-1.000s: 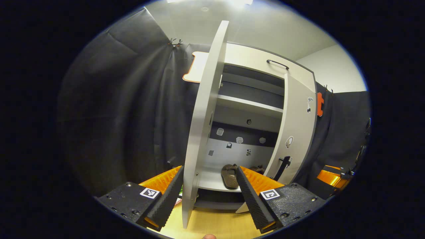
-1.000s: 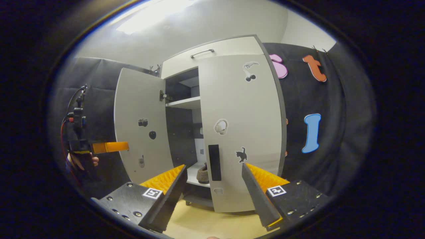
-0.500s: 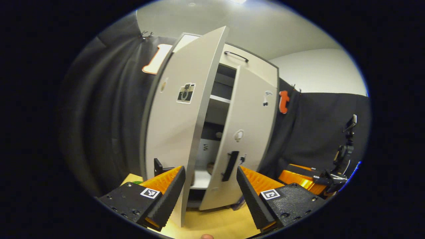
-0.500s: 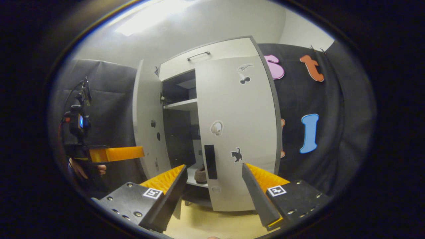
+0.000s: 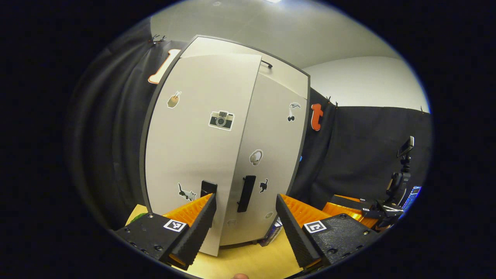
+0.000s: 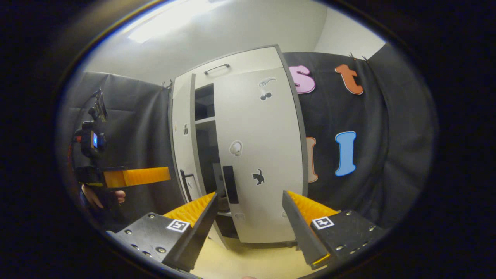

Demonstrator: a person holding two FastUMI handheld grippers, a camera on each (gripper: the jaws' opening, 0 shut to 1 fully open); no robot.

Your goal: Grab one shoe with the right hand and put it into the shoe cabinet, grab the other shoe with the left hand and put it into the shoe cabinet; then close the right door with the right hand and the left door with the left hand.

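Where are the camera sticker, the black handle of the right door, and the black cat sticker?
camera sticker [image 5: 221, 119], left gripper view, middle of the sticker on the left door.
black handle of the right door [image 5: 246, 193], left gripper view, middle of the bar.
black cat sticker [image 6: 257, 177], right gripper view, the cat's body.

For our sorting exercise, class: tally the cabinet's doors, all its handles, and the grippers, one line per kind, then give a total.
Doors: 2
Handles: 3
Grippers: 2
Total: 7
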